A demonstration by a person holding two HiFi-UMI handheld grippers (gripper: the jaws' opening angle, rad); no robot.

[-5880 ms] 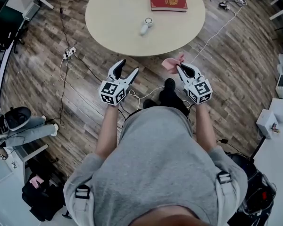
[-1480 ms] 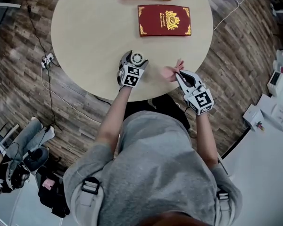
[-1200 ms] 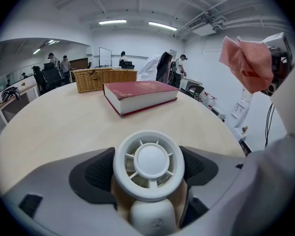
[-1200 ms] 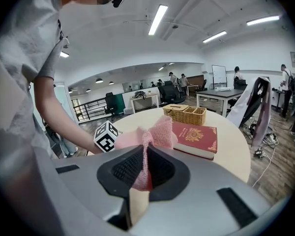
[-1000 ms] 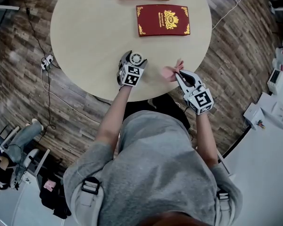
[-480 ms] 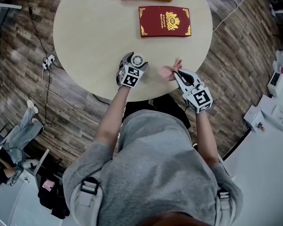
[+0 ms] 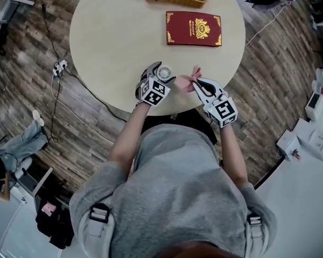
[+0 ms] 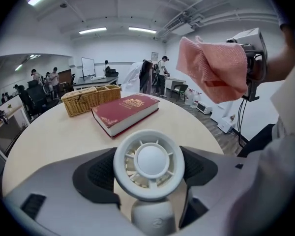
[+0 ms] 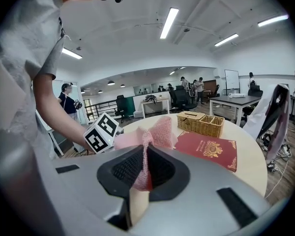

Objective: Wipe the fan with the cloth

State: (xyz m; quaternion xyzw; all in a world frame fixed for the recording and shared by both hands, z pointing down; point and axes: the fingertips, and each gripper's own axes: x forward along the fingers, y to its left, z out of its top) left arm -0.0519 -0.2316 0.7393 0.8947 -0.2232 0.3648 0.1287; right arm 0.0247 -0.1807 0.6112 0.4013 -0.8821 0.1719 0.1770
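Left tool (image 7: 159, 75) clamps the fan (image 8: 148, 165); right tool (image 7: 197, 84) clamps the cloth (image 7: 185, 83), now closer beside the fan.

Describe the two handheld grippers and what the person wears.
Both the left gripper and right gripper have light grey bodies with black ribbed jaw pads. Each carries a white cube of black square markers. The person wears a grey short-sleeved shirt.

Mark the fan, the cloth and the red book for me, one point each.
fan (image 8: 148, 162): left gripper view, on the round centre hub of its grille.
cloth (image 9: 160, 132): right gripper view, on the bunched part above the jaws.
red book (image 7: 194, 29): head view, on the middle of its cover.
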